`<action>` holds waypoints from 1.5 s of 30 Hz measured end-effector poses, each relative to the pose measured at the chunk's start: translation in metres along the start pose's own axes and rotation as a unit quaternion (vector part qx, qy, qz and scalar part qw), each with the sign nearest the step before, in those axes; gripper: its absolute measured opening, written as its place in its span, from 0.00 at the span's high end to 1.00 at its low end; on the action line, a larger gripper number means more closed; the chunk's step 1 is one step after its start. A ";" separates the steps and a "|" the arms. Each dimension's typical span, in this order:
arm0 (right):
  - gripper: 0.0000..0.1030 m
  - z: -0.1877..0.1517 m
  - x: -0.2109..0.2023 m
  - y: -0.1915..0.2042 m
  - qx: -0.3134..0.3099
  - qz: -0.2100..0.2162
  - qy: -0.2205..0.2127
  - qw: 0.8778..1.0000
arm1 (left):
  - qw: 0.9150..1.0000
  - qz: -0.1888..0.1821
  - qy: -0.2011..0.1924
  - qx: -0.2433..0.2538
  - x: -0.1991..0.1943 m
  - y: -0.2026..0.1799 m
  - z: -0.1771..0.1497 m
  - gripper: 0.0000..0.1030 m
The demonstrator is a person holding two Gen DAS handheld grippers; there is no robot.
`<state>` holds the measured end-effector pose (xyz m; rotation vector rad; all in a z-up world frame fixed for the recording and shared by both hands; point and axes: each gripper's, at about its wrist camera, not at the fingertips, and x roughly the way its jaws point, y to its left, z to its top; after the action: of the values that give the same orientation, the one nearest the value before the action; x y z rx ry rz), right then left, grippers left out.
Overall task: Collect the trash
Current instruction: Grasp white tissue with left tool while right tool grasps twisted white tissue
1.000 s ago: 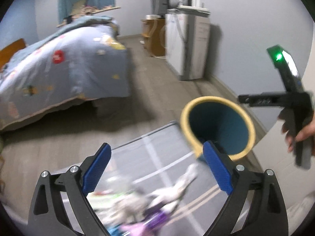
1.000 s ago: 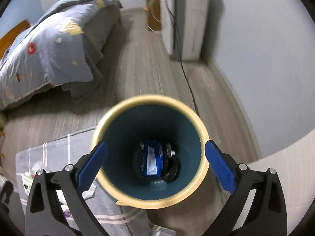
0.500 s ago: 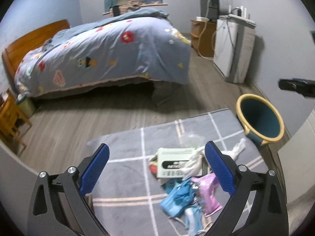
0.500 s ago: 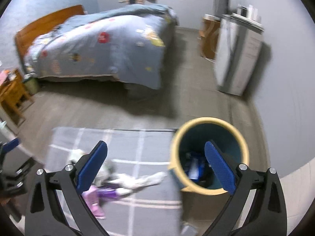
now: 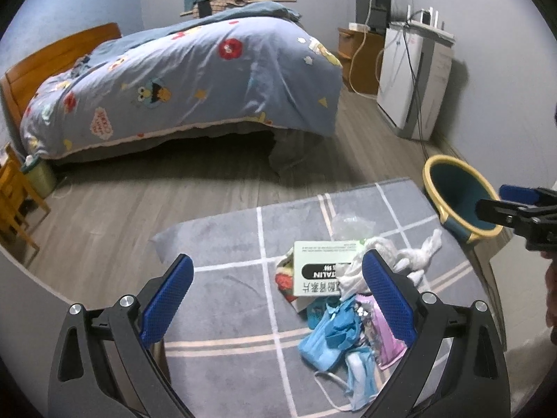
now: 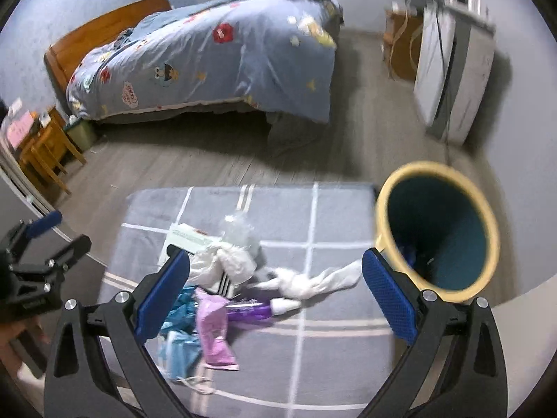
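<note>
Rug: grey rug [image 5: 226, 299] with pale grid lines lay on the wood floor in front of the bed [image 5: 195, 80]; all loose trash sat on its right half in the left wrist view.
Bin: teal bin [image 6: 438, 240] with a yellow rim stood off the rug's far right corner; something blue showed deep inside, blurred.
Trash pile: one cluster, pieces touching and overlapping, well apart from the bin.
Carton: white carton [image 5: 320, 273] with a black label was flat and looked stiff; judged light, best taken across its short edges.
White cloth: wadded white cloth [image 6: 226, 264] and a twisted white rag [image 6: 313, 280] trailed toward the bin; soft, would bunch, pinch at the thickest fold.
Face masks: blue face masks [image 5: 330, 332] with loose ear loops were limp; loops may snag neighbours.
Pink wrapper: pink wrapper [image 6: 214, 334] was thin film, probably slippery; grip mid-body.
Purple item: glossy purple item [image 6: 249, 311] beside the pink wrapper, kind not identifiable.
Clear plastic: crumpled clear plastic [image 5: 350, 224] at the pile's far edge, very light, would crush.
Left gripper: left gripper [image 5: 276, 291] had jaws spread wide, nothing between them, above the rug just left of the pile.
Right gripper: right gripper [image 6: 275, 291] was likewise spread wide and empty, over the rag between pile and bin.
</note>
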<state>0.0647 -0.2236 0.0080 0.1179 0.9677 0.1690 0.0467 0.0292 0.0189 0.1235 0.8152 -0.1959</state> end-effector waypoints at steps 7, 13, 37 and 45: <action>0.05 -0.006 0.038 -0.027 0.038 -0.060 0.047 0.996 | 1.000 -0.002 0.018 0.016 0.027 -0.005 -0.002 0.06; 0.06 -0.016 0.077 -0.048 0.068 -0.059 0.112 0.990 | 0.999 -0.008 0.036 0.029 0.049 -0.019 0.000 0.06; 0.33 -0.025 0.148 -0.078 0.157 -0.064 0.152 0.974 | 0.988 -0.072 0.087 0.101 0.126 -0.092 -0.018 0.28; 0.54 -0.023 0.158 -0.071 0.135 -0.092 0.155 0.974 | 0.987 -0.068 0.091 0.116 0.132 -0.098 -0.021 0.46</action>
<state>0.1398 -0.2619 -0.1456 0.2552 1.3055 -0.1207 0.0989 -0.0797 -0.0955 0.3094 0.9825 -0.4136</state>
